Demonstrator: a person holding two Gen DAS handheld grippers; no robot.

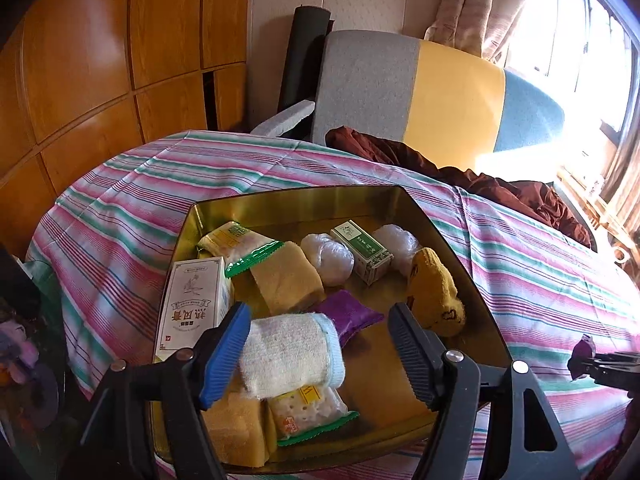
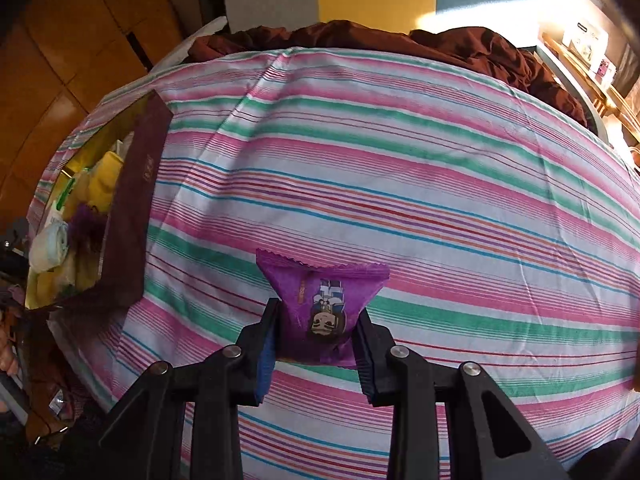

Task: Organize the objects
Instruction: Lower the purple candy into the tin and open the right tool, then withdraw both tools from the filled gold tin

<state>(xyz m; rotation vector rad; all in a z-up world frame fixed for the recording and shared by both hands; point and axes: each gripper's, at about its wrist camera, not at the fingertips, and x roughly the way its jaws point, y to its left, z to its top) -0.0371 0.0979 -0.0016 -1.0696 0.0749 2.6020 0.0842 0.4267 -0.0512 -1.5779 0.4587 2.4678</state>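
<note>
Jaws of my right gripper [image 2: 317, 322] clench a purple snack packet [image 2: 320, 304]; left gripper [image 1: 318, 346] jaws gape wide around a rolled white towel [image 1: 290, 354] in the tin [image 1: 452, 264].

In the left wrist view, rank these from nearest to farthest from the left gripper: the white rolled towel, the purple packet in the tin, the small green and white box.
1. white rolled towel, between the left gripper fingers.
2. purple packet, just beyond, centre.
3. small green and white box, far side of the tin.

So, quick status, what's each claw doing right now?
Left gripper open over white cloth roll in tin. Right gripper shut on purple packet above striped cloth. Nothing blocking.
</note>
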